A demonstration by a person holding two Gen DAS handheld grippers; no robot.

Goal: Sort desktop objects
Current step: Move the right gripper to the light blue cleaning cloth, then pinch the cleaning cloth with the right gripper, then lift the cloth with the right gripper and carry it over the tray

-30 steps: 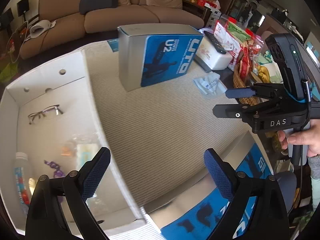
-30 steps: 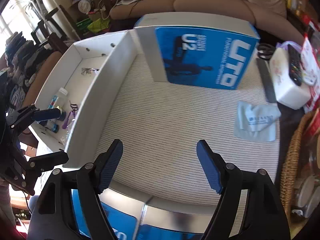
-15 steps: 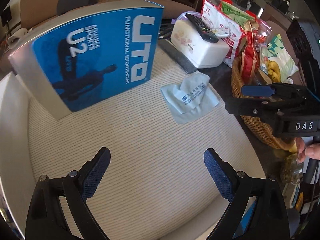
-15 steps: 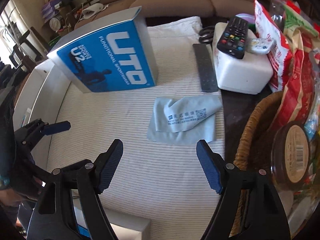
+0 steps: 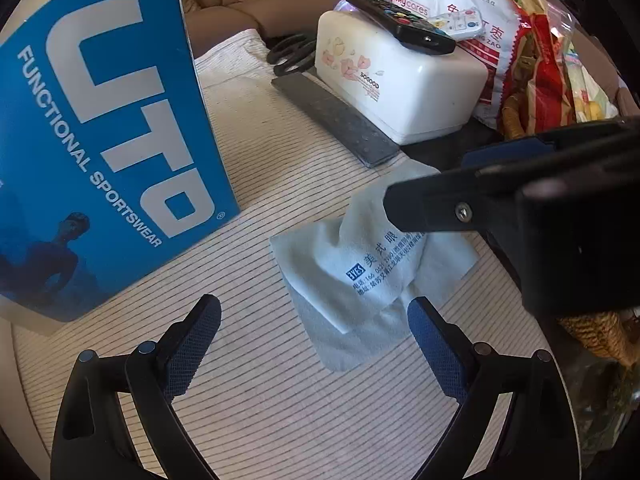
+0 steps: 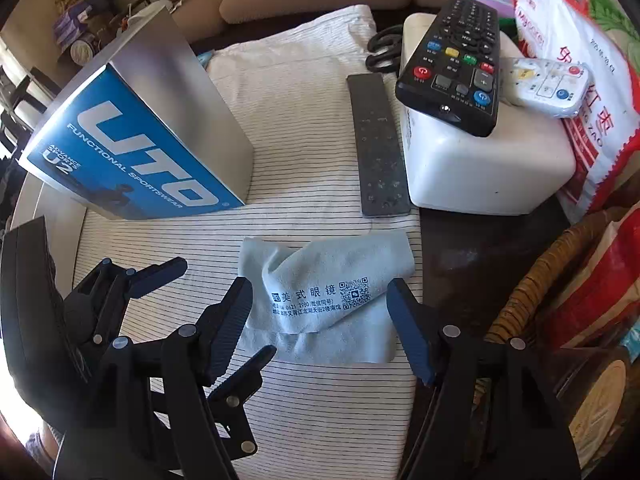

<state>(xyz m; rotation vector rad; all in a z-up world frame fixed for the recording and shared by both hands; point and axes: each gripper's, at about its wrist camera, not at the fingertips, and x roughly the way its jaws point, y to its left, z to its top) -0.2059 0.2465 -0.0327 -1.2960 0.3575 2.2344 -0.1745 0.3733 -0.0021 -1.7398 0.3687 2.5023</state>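
Counting what lies before you: one pale blue lens cloth (image 6: 320,300), three remotes, one tissue box (image 6: 480,172), one UTO box (image 6: 132,160). The cloth, crumpled on the striped mat (image 6: 304,128), sits between your right gripper (image 6: 320,316) fingers; its jaws are closing, pads not yet touching it. Your left gripper (image 5: 314,344) stands spread, the cloth's corner between its fingers. Readable: "UTO FUNCTIONAL SPORTSWEAR", "ADVANCE SPORTS U2", "SOGOOD", "Mycares".
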